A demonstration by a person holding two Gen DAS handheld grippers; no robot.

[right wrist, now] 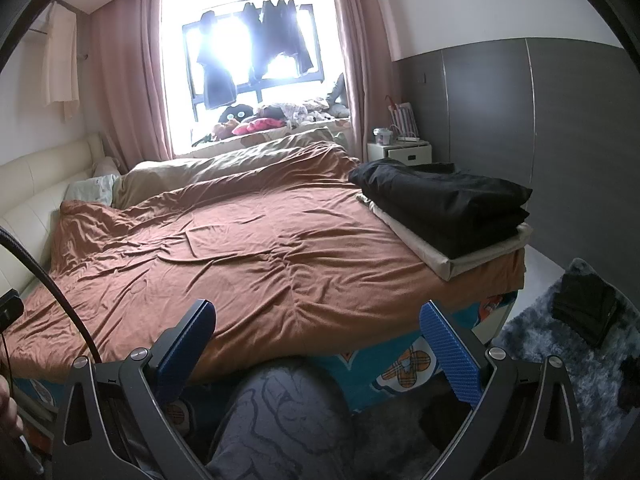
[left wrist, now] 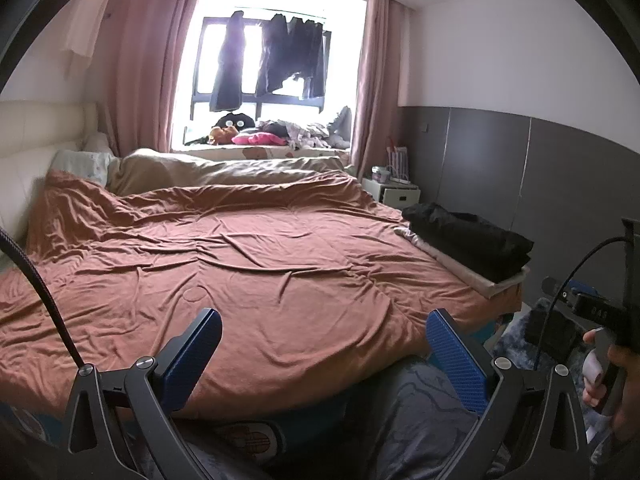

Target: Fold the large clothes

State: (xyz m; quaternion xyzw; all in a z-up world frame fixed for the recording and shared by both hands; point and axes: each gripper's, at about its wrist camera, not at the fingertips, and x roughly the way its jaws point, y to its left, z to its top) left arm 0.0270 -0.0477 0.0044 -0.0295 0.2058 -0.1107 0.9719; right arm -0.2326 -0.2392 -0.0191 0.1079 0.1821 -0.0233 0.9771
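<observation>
A folded black garment (left wrist: 472, 240) (right wrist: 444, 196) lies on a folded beige one (left wrist: 476, 276) (right wrist: 448, 248) at the right foot corner of the bed. The bed is covered by a rumpled rust-brown duvet (left wrist: 240, 256) (right wrist: 240, 248). My left gripper (left wrist: 324, 336) is open and empty, held above the bed's near edge. My right gripper (right wrist: 318, 328) is open and empty, also at the near edge, left of the folded stack. The right gripper's body and the hand on it show at the right edge of the left wrist view (left wrist: 600, 320).
A cream headboard (left wrist: 36, 148) is at left. A beige blanket (right wrist: 224, 164) lies at the bed's far side. A white nightstand (right wrist: 400, 152) stands by the grey wall. Dark clothes hang in the window (left wrist: 272, 60). A grey shaggy rug (right wrist: 568, 344) with a dark item lies on the floor at right.
</observation>
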